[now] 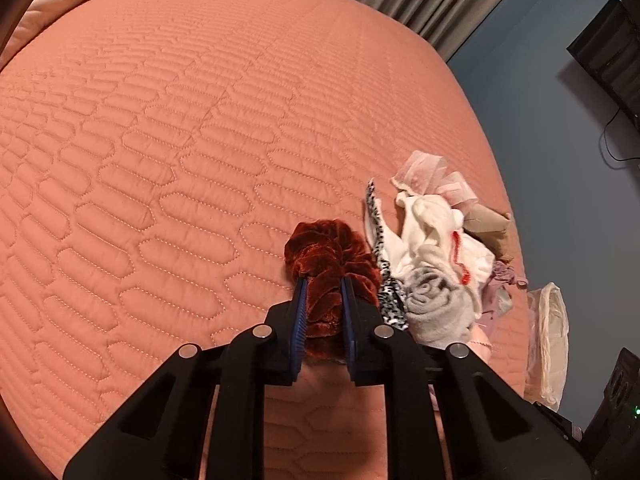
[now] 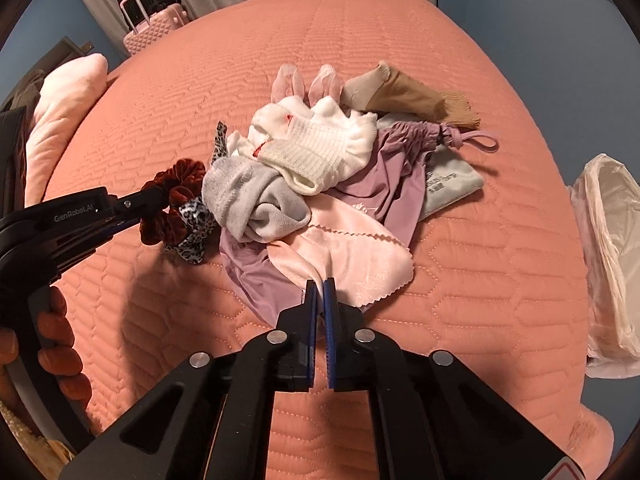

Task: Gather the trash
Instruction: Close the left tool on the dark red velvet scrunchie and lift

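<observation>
Scrunchie of dark red velvet is clamped in my left gripper beside the pile on the bedspread, while my right gripper pinches the pink cloth.

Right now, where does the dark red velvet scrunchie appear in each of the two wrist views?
Left wrist view: the dark red velvet scrunchie is lower centre, clamped between the left gripper pads.
Right wrist view: the scrunchie is at middle left, on the gripper tip.
Shared landmark: the leopard-print scrunchie touching it.
</observation>
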Demonstrator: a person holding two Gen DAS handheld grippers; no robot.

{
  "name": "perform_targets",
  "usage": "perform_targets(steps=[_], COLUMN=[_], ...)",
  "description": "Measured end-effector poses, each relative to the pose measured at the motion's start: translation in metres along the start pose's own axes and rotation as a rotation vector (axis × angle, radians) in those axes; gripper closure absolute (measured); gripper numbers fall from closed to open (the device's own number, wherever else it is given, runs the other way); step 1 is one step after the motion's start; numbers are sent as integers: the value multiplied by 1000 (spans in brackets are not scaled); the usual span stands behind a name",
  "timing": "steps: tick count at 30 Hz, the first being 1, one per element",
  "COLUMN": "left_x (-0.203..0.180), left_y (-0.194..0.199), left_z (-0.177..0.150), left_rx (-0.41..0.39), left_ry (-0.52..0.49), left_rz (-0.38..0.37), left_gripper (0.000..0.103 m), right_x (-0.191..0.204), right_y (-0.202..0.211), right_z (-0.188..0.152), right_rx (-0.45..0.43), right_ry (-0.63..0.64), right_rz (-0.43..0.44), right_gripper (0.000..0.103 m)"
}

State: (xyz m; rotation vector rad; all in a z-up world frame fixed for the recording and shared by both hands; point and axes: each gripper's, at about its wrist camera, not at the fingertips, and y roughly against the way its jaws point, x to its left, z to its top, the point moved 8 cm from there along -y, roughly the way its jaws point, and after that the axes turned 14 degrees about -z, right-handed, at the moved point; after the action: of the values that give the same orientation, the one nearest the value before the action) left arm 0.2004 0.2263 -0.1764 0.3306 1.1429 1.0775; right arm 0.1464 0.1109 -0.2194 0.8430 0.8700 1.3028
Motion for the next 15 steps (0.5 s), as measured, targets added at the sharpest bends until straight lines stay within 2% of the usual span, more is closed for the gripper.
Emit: perform_targets(steps=[11,15], left_x=[-45,-70], left_y=[40,50], left_z=[4,2], left_rx=[-54,-66], left_ry=[-89,-131], left_rz=[-37,-57], left_gripper=[88,88], right_x=[-23,-34], right_y=[58,67], right_z=[17,15], right_rx=[-117,-120], right_ry=[-59,-85], right_rz=[40,58], right_gripper=[101,101])
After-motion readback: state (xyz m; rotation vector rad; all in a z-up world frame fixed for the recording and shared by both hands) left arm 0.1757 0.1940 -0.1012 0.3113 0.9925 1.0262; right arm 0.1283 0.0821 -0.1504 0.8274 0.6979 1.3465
